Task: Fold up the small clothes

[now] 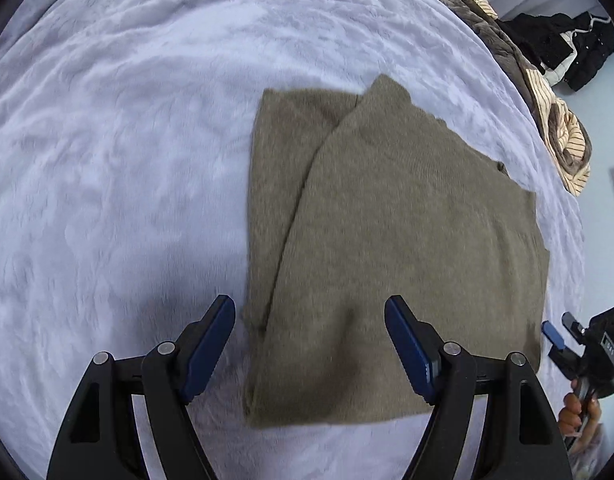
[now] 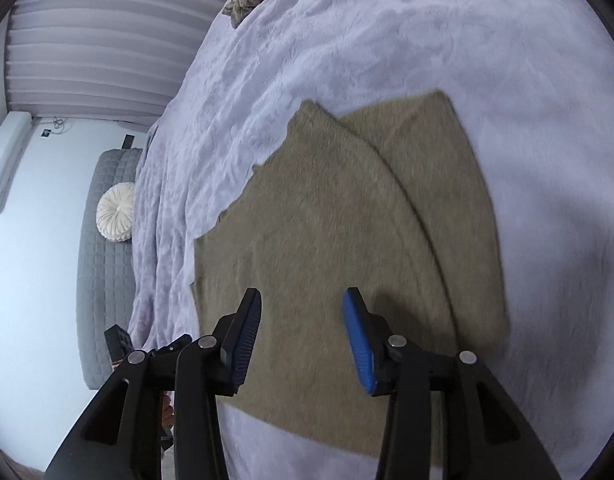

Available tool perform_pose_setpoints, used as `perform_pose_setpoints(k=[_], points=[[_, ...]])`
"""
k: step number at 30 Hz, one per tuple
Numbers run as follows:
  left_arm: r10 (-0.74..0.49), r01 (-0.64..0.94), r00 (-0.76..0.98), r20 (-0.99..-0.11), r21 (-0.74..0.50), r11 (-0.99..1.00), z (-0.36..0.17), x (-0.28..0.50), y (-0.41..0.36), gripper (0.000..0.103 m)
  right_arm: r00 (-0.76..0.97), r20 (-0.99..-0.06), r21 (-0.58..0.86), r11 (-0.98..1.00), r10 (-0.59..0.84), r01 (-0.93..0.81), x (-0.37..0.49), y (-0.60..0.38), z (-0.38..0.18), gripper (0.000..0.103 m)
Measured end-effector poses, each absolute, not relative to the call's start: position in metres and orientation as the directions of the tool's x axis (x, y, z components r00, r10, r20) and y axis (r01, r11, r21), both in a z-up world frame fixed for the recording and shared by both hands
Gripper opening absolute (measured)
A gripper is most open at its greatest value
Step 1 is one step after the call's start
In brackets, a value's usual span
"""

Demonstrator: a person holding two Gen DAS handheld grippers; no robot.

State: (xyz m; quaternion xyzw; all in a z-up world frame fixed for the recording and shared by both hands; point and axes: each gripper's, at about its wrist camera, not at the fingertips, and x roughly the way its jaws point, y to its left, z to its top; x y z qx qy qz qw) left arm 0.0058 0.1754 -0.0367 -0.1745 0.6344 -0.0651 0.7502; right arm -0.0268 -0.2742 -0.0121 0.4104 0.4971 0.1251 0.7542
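Folded olive sweater lying on the lavender bed cover

The olive sweater [image 1: 387, 248] is lying folded flat on the bed [image 1: 119, 152]; the left tool [image 1: 309, 344] is hovering over its near edge with jaws spread wide and gripping nothing, while the right tool [image 2: 303, 336] is hanging above it, jaws apart and empty

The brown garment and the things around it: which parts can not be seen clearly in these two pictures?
- Brown garment: near edge hidden by the right gripper in the right wrist view; weave blurred in both.
- Its type: folded, so sleeves or neck cannot be told.
- Clothes pile: distorted at the left wrist view's rim, cut off at the right wrist view's top edge.
- Left gripper: open, holding nothing.
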Motion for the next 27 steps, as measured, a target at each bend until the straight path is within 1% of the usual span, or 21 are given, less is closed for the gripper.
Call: perform_pose_setpoints(k=[2, 5, 7, 9, 11, 12, 13, 14, 15, 16, 19, 20, 22, 25, 26, 27], points=[[-0.350, -0.125, 0.158, -0.923, -0.370, 0.921, -0.041, -0.011, 0.177, 0.078, 0.443, -0.647, 0.752, 0.614, 0.620, 0.240, -0.054, -0.260, -0.020, 0.052], [-0.399, -0.113, 0.130, -0.908, -0.414, 0.903, -0.049, -0.028, 0.179, 0.078, 0.425, -0.680, 0.729, 0.614, 0.598, 0.302, -0.099, -0.245, -0.035, 0.052], [-0.427, -0.103, 0.122, -0.896, -0.439, 0.892, -0.055, -0.033, 0.179, 0.078, 0.452, -0.702, 0.708, 0.602, 0.550, 0.369, -0.119, -0.247, -0.044, 0.052], [-0.455, -0.100, 0.132, -0.880, -0.469, 0.878, -0.058, -0.034, 0.180, 0.077, 0.522, -0.686, 0.726, 0.534, 0.507, 0.434, -0.132, -0.255, -0.052, 0.053], [-0.476, -0.077, 0.137, -0.869, -0.488, 0.869, -0.061, -0.031, 0.178, 0.054, 0.605, -0.666, 0.742, 0.472, 0.437, 0.475, -0.136, -0.266, -0.057, 0.053], [-0.477, -0.066, 0.120, -0.871, -0.487, 0.871, -0.065, -0.030, 0.177, 0.033, 0.641, -0.651, 0.755, 0.439, 0.406, 0.488, -0.135, -0.272, -0.060, 0.053], [-0.493, -0.059, 0.108, -0.863, -0.501, 0.863, -0.068, -0.027, 0.178, 0.018, 0.678, -0.630, 0.773, 0.395, 0.379, 0.497, -0.133, -0.278, -0.065, 0.053], [-0.522, -0.054, 0.101, -0.847, -0.528, 0.847, -0.069, -0.027, 0.179, 0.011, 0.686, -0.626, 0.778, 0.365, 0.370, 0.512, -0.130, -0.281, -0.069, 0.048], [-0.547, -0.047, 0.101, -0.831, -0.553, 0.832, -0.065, -0.027, 0.180, 0.010, 0.679, -0.633, 0.773, 0.354, 0.372, 0.526, -0.125, -0.282, -0.071, 0.035], [-0.549, -0.016, 0.113, -0.828, -0.554, 0.832, -0.057, -0.028, 0.180, 0.010, 0.661, -0.651, 0.758, 0.376, 0.374, 0.534, -0.119, -0.282, -0.068, 0.008], [-0.544, 0.082, 0.151, -0.826, -0.538, 0.839, -0.033, -0.039, 0.178, 0.010, 0.648, -0.669, 0.724, 0.517, 0.365, 0.456, -0.112, -0.276, -0.036, 0.008], [-0.545, 0.087, 0.156, -0.823, -0.539, 0.838, -0.030, -0.044, 0.179, 0.010, 0.641, -0.679, 0.705, 0.564, 0.359, 0.430, -0.113, -0.275, -0.025, 0.008], [-0.537, 0.075, 0.150, -0.830, -0.532, 0.843, -0.038, -0.052, 0.180, 0.010, 0.614, -0.718, 0.652, 0.623, 0.326, 0.432, -0.114, -0.278, -0.017, 0.008], [-0.467, 0.066, 0.144, -0.872, -0.462, 0.884, -0.065, -0.063, 0.185, 0.010, 0.539, -0.787, 0.578, 0.665, 0.300, 0.474, -0.116, -0.288, -0.036, 0.008], [-0.456, 0.054, 0.141, -0.879, -0.454, 0.890, -0.073, -0.065, 0.189, 0.010, 0.515, -0.803, 0.560, 0.674, 0.299, 0.482, -0.118, -0.292, -0.046, 0.008], [-0.473, 0.042, 0.148, -0.868, -0.473, 0.880, -0.077, -0.066, 0.196, 0.010, 0.495, -0.815, 0.548, 0.678, 0.301, 0.490, -0.116, -0.293, -0.056, 0.008]])
